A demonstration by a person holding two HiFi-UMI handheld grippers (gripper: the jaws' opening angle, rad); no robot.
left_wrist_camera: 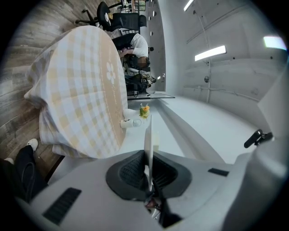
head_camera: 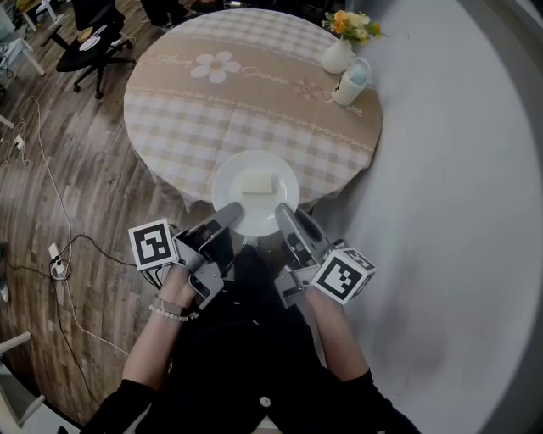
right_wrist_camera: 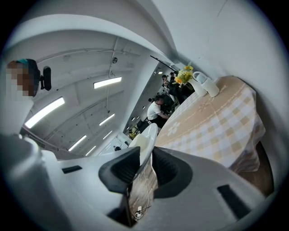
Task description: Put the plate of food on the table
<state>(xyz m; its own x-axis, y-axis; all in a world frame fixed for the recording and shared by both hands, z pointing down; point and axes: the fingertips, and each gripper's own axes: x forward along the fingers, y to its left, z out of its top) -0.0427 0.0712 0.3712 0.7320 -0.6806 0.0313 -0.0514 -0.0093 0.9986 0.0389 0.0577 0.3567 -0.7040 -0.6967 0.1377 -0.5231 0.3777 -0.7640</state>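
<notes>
currently both grippers pinch the near rim of the white plate (head_camera: 231,185): the left gripper (head_camera: 227,217) and the right gripper (head_camera: 286,217) each have their pads closed narrow on its edge, one on either side. the plate, with a pale block of food (head_camera: 258,184) at its middle, lies over the near edge of the round table (head_camera: 254,25), partly overhanging toward me; i cannot tell whether it rests on the checked tablecloth (head_camera: 195,119) yet. to do this well i would hold both hands level, bring the whole base over the cloth, well short of the flower vase (head_camera: 339,52) and white mug (head_camera: 351,83), lower it flat, then open both jaws together. cursive script runs beside the daisy print (head_camera: 215,65), too small to read; the marker cubes (head_camera: 153,245) bear only black-and-white squares.
</notes>
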